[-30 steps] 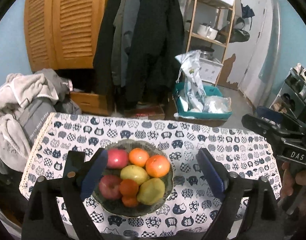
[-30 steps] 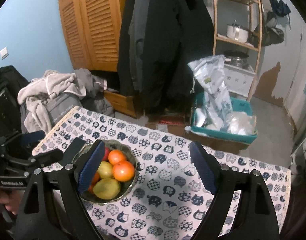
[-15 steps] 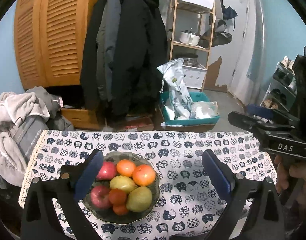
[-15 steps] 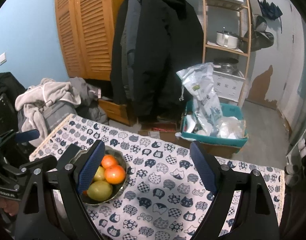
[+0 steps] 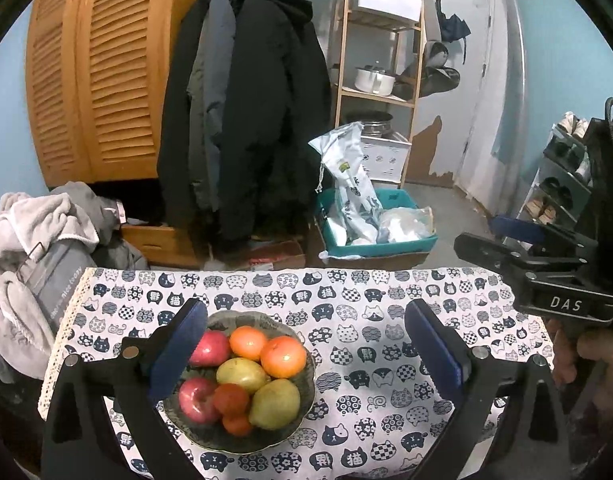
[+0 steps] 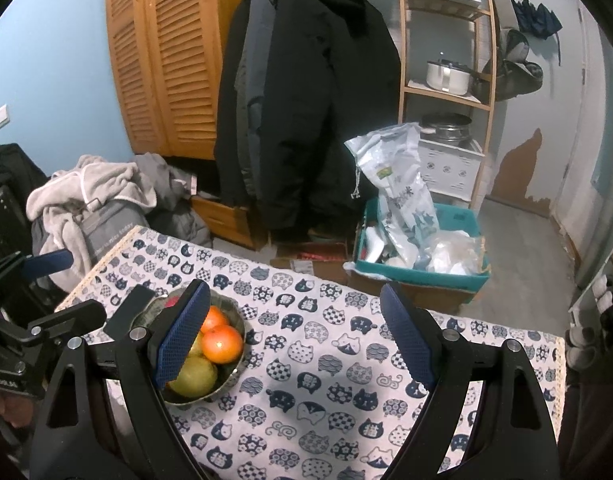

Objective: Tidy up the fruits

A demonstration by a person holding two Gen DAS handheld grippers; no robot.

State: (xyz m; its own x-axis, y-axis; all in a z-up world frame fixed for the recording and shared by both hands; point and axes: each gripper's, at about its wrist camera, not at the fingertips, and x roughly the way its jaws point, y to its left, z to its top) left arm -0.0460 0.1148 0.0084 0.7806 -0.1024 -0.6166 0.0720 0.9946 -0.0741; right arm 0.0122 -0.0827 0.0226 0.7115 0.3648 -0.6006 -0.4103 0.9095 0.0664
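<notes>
A dark bowl point(image 5: 302, 420) on the cat-print tablecloth point(image 5: 370, 320) holds two red apples point(image 5: 197, 395), oranges point(image 5: 283, 356), two yellow-green pears point(image 5: 275, 403) and small tangerines. My left gripper point(image 5: 306, 356) is open and empty above the table, its left finger over the bowl's left side. My right gripper point(image 6: 296, 332) is open and empty, further right; the bowl point(image 6: 237, 320) sits behind its left finger, showing an orange point(image 6: 222, 344) and a pear point(image 6: 194, 378). Each gripper shows at the edge of the other's view.
Past the table's far edge hang dark coats point(image 5: 246, 120) by a wooden louvred wardrobe point(image 5: 94, 80). A teal bin with bags point(image 5: 374, 232) stands on the floor, with a wooden shelf point(image 5: 378, 60) behind. Piled clothes point(image 5: 34, 248) lie left of the table.
Both grippers have risen and pulled back from the table; the bowl and fruit now sit lower and smaller in both views. Jaws stay open.
</notes>
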